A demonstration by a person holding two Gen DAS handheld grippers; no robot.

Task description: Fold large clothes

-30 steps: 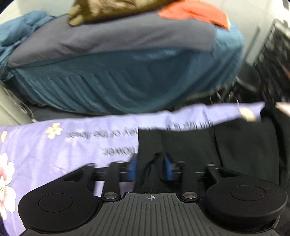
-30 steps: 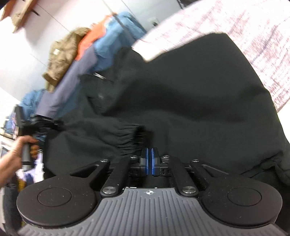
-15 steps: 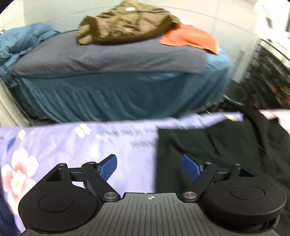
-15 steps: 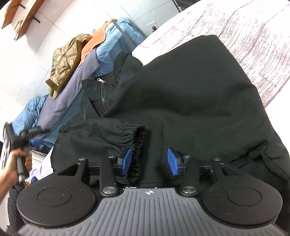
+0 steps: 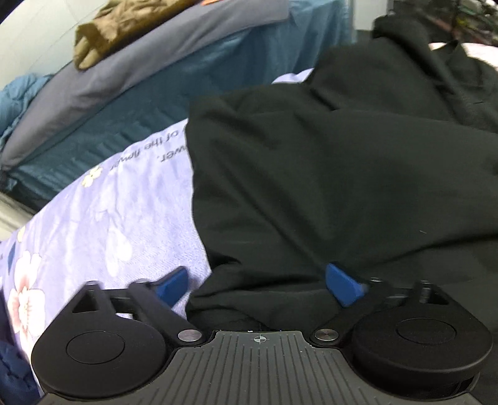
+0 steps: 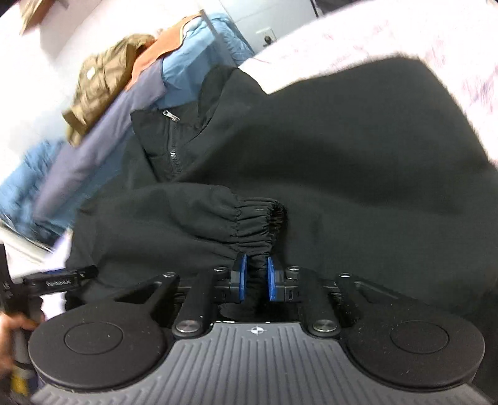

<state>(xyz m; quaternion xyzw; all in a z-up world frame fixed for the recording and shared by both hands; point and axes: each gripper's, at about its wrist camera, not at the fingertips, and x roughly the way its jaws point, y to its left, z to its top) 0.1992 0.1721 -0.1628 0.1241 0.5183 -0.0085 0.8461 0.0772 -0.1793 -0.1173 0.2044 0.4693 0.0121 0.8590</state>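
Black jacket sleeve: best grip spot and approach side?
Grip the gathered elastic cuff of the sleeve, coming from its open end along the sleeve axis. The bunched cuff gives a thick ridge; the right tongs already pinch fabric just below it.

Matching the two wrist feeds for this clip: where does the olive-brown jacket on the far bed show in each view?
Left wrist: olive-brown jacket at top left, lying on the grey blanket.
Right wrist: the jacket at upper left, tilted, on the same blanket.
Shared landmark: the black jacket fills the foreground of both.
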